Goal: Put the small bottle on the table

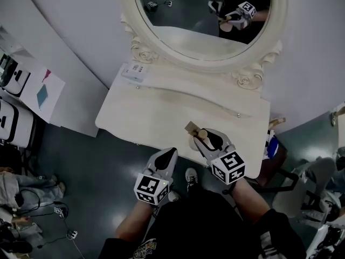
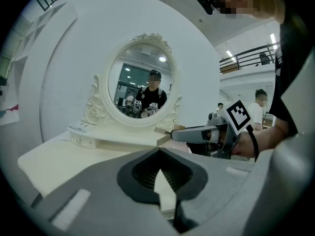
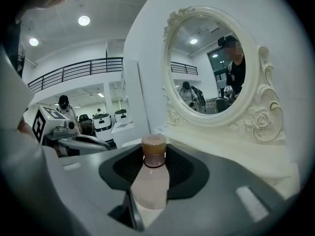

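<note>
The right tongs (image 1: 209, 139) were pinching the bottle (image 3: 153, 178), one jaw pressed against each side of its pale body. The bottle stood upright in that grip. Its tan cap (image 3: 153, 144) rose just above the dark pads (image 3: 183, 167), and a thin black ring circled the neck.

From the head view, the bottle hung over the front edge of the white desk (image 1: 161, 107), right of the middle. No view showed whether its base touched the desk. A small tan object (image 1: 191, 127) lay just beside the cap, on the desk side, too small to identify.

The left tongs (image 1: 171, 153) were pressed together at the tips, with nothing between them. They sat just short of the desk's front edge, over the dark floor (image 1: 97, 166), beside the right tongs and a little nearer the person. Both tongs pointed towards the desk.

An oval mirror (image 1: 199, 20) in an ornate white frame stood at the back of the desk, and both tongs showed in its glass. A flat white box (image 1: 135, 70) lay on the raised ledge at the mirror's left foot, well apart from the bottle.
</note>
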